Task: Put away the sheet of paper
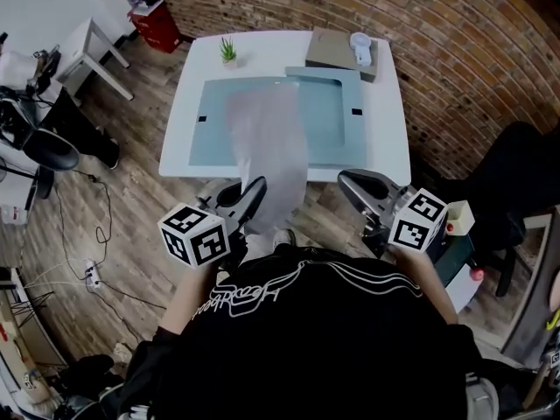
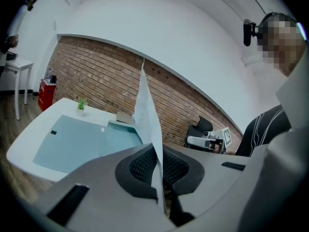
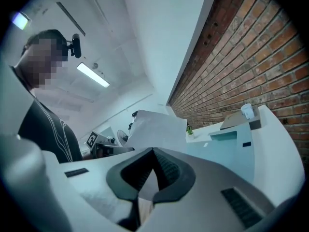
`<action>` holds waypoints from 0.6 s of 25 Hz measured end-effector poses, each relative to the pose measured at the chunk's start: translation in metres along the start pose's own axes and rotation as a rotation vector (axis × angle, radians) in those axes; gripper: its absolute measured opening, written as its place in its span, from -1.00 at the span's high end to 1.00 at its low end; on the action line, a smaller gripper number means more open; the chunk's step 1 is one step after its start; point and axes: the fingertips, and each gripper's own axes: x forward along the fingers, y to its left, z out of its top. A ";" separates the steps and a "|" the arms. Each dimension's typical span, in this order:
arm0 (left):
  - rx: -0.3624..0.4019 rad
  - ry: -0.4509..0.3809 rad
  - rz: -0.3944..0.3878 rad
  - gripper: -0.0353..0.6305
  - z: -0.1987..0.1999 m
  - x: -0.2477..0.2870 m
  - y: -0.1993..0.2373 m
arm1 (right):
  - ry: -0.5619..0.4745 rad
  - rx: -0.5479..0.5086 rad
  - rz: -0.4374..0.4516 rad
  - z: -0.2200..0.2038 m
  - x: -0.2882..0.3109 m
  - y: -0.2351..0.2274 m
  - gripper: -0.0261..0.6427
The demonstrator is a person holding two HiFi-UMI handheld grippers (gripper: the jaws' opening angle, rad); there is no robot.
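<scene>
Nearest in the head view is the person's black shirt [image 1: 306,339]. Beyond it the left gripper [image 1: 252,189] and right gripper [image 1: 352,182] sit at the near edge of the table [image 1: 389,121], where the sheet of paper [image 1: 271,138] extends from the left gripper over the blue mat [image 1: 337,121]; a flat grey box [image 1: 331,51], contents not visible, lies at the far right corner with a white item [image 1: 360,49] on top. Left gripper view: jaws clamped on the sheet's edge, the sheet standing between the pads; right gripper view: jaws drawn together with nothing between them, the sheet beyond and untouched.
</scene>
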 end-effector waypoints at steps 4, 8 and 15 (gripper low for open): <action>0.004 -0.003 -0.037 0.80 0.021 -0.001 0.031 | -0.041 0.004 -0.021 0.012 0.028 -0.006 0.91; -0.002 -0.003 -0.066 0.80 0.040 -0.001 0.059 | -0.061 0.013 -0.057 0.015 0.049 -0.017 0.91; -0.018 -0.011 -0.114 0.80 0.073 -0.003 0.097 | -0.107 0.041 -0.113 0.017 0.073 -0.031 0.92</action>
